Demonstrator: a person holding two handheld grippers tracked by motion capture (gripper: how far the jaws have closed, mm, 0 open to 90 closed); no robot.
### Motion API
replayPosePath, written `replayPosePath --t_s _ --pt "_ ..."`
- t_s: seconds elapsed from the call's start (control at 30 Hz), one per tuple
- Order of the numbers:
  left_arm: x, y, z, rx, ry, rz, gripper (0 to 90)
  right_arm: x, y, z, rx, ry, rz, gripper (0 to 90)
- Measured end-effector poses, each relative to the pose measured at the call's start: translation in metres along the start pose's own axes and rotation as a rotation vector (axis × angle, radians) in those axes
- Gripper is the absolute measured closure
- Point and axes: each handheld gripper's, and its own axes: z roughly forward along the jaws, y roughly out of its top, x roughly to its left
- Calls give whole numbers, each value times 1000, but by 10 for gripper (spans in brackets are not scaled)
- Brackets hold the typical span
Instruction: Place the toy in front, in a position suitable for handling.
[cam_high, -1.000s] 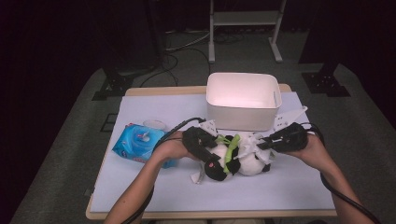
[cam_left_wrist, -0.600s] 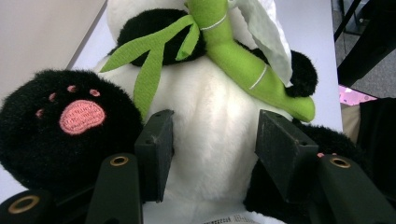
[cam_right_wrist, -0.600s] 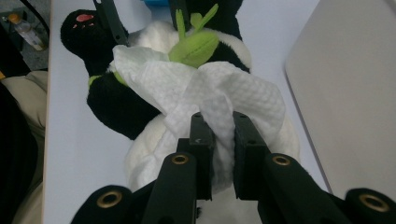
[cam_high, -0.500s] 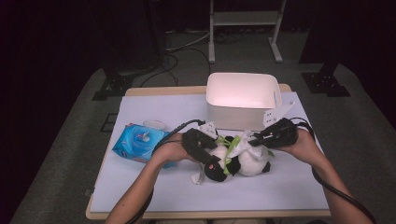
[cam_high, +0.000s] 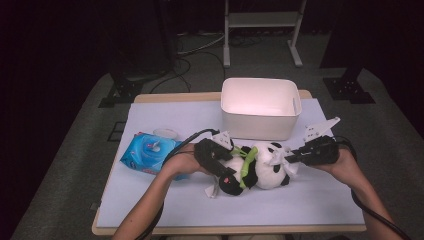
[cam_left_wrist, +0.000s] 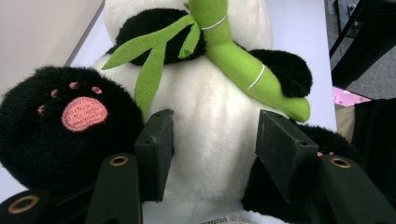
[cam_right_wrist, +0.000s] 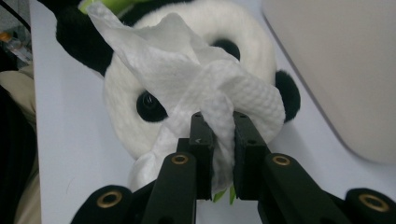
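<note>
Centrally, at the near middle of the counter (cam_high: 310, 200), lies a plush panda (cam_high: 260, 167) on its back, head toward 3 o'clock and black feet toward 9 o'clock, with a green felt bamboo stalk (cam_left_wrist: 233, 56) across its chest. Left gripper (cam_high: 216, 156): jaws part-way open and pressed into the panda's white belly from either side, between a black foot with a pink paw print (cam_left_wrist: 84, 113) and the opposite leg. Right gripper (cam_high: 311, 152): jaws narrow, pinching a crumpled white wet wipe (cam_right_wrist: 205, 88) that rests against the panda's face, draped over it between the two black eye patches. White plastic tub (cam_high: 260, 107): at 12 o'clock from the panda, just behind it, standing upright. Blue pack of wet wipes (cam_high: 150, 152): at 9 o'clock from the panda, near the left forearm, lying flat with its lid side up. A pale sheet covers the counter top beneath all items.
</note>
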Motion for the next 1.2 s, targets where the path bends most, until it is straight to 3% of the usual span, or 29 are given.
replayPosePath --t_s 0.23,0.4,0.6,0.77,1.03,1.2 --pt "-1 0 0 -1 -1 5 461 -1 3 -2 -1 2 -6 795" --pt "-2 0 1 -3 1 8 462 -1 26 2 2 9 -56 796" --pt "-3 0 1 -2 4 15 462 2 62 20 25 37 -122 795" --pt "-3 -2 1 -9 3 19 462 1 81 33 34 51 -144 795" --pt "-1 -4 0 -26 -5 16 464 -7 78 36 33 56 -123 795" --pt "-2 -3 0 -21 -2 17 464 -16 58 25 32 31 -82 795"
